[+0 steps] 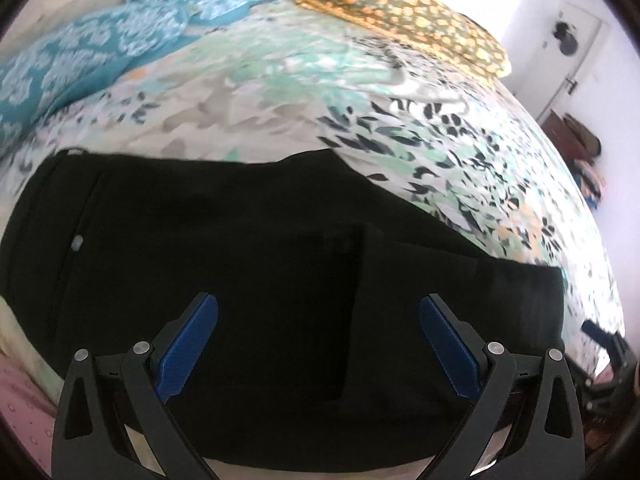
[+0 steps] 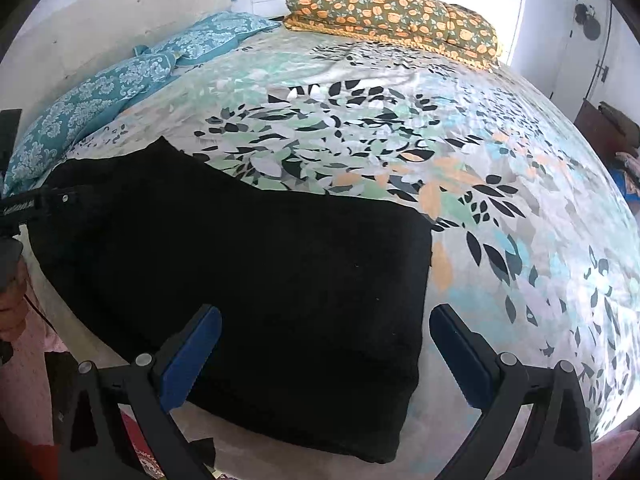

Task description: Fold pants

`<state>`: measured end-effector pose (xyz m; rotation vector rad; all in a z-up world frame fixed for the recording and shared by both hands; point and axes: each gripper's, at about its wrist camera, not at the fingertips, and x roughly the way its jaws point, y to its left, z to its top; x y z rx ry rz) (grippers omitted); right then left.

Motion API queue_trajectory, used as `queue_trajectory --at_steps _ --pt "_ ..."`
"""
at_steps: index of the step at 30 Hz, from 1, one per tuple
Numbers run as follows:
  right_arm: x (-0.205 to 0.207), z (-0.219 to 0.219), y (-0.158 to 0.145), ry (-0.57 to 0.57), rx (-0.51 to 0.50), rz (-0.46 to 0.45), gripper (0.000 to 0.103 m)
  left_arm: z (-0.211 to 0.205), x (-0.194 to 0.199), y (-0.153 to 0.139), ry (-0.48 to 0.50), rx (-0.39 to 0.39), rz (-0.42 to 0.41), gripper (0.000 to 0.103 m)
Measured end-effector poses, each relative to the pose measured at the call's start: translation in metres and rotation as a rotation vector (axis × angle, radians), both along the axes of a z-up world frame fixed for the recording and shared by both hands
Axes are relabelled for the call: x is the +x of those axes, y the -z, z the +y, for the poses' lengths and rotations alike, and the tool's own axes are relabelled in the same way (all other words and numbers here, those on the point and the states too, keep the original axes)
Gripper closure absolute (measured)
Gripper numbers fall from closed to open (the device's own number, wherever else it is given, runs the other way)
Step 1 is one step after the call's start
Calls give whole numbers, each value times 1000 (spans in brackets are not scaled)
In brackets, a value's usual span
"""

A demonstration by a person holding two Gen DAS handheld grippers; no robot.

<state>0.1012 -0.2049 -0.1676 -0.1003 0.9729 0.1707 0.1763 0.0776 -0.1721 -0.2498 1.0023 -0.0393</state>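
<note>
The pants (image 2: 240,288) lie low and left of frame on the bed (image 2: 500,208), already doubled into a compact black slab. Left gripper (image 1: 318,344) and right gripper (image 2: 325,354) both hover spread, holding nothing. Perhaps one fold remains.

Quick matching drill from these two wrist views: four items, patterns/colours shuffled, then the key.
Items:
1. pants
2. bedsheet
3. near-left pillows
4. far pillow

Looks:
A. olive with orange flowers
B. plain black
C. teal with white damask print
D. pale, with green, black and peach leaves

Pairs: 1-B, 2-D, 3-C, 4-A
</note>
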Motion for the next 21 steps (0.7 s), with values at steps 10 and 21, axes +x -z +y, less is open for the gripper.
queue_trajectory --at_steps 10,21 --pt "-1 -3 3 13 16 29 0 -3 -4 -2 5 31 -9 2" --pt "0 -11 1 45 41 35 0 83 5 -27 -208 -74 -14 2"
